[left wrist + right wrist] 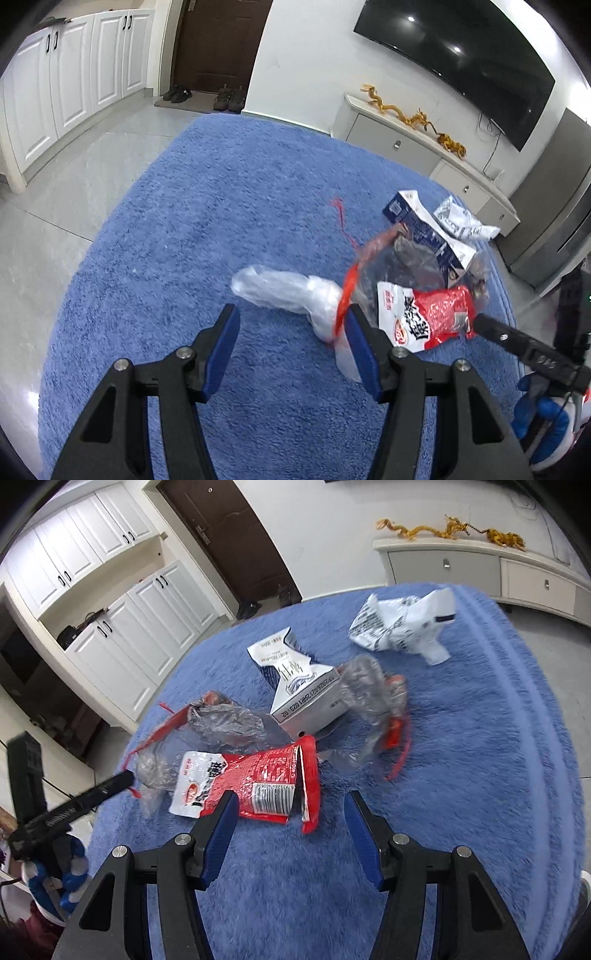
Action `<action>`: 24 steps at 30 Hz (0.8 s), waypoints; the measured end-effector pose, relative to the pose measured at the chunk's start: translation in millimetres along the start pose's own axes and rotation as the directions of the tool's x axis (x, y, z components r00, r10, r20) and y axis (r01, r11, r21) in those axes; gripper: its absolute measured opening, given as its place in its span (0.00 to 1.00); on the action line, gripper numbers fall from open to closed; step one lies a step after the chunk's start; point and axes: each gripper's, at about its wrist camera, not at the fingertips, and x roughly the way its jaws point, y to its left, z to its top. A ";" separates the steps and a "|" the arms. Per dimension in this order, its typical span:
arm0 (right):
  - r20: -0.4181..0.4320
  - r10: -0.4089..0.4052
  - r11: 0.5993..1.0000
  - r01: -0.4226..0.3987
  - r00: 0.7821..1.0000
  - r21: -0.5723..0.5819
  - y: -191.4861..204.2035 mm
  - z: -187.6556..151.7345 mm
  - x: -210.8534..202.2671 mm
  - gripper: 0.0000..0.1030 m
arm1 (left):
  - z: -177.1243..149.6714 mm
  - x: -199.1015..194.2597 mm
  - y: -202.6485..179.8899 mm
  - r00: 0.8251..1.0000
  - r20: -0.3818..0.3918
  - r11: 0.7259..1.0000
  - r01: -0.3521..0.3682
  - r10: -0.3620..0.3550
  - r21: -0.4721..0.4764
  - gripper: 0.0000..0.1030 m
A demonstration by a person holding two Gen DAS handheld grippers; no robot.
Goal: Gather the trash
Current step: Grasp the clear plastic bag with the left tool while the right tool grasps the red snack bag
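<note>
The trash lies on a blue carpet [184, 240]. It is a red and white snack packet [424, 314] [258, 779], a white and blue carton [424, 229] [303, 690], a crumpled white wrapper [461, 221] [402, 627], and a clear plastic bag with a red drawstring [280, 295] [221, 723]. My left gripper [291, 317] is open just above the clear bag, whose red string runs beside the right finger. My right gripper [291, 805] is open too, over the near edge of the snack packet, with nothing pinched. Each gripper shows as a black finger in the other's view [517, 339] [92, 797].
The carpet [461, 775] lies on pale floor tiles [55, 206]. White cabinets [74, 85] stand at the left, with a dark door and shoes [229, 98] behind. A low console with golden ornaments [413, 118] sits under a wall television. A blue-gloved hand [543, 413] holds the other gripper.
</note>
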 end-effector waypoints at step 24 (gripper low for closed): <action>-0.015 0.144 0.989 -0.144 0.989 -0.016 -10.5 -7.0 -0.5 0.06 | 52.9 40.8 33.3 0.964 -0.158 0.948 0.244 -0.214 0.205 0.55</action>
